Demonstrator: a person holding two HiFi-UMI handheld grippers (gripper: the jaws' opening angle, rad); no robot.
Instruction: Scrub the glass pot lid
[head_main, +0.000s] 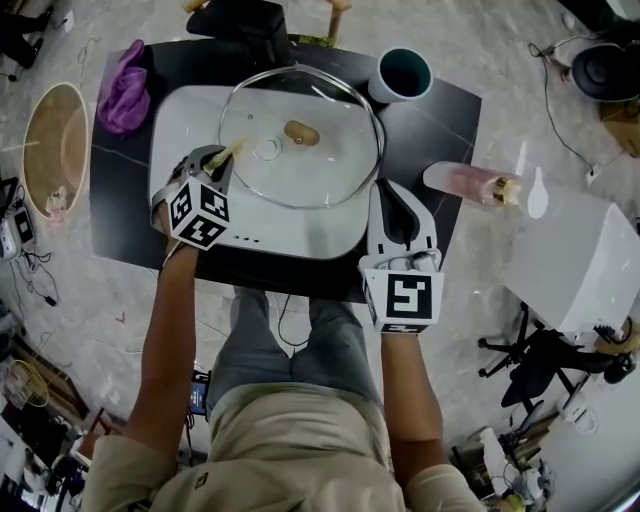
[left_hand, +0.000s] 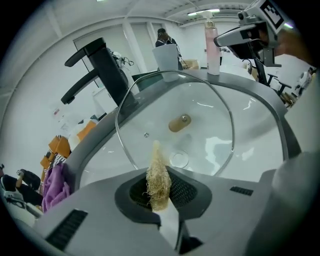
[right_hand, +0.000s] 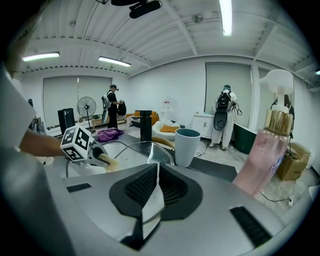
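I see glass lid (head_main: 320, 165): round, clear, metal rim, wooden knob (head_main: 301, 131) at centre facing up, over white basin (head_main: 175, 115). Rim clamped in right gripper (head_main: 388, 195). Straw-coloured fibre scrubber (left_hand: 158, 177) pinched in left gripper (head_main: 222, 160), tip at lid's left rim.

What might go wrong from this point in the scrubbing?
The right claw pinches the glass pot lid only at its rim; pressure from the loofah in the left claw might tip or slip it into the sink. The cup stands near the rim; a swinging lid might knock it.
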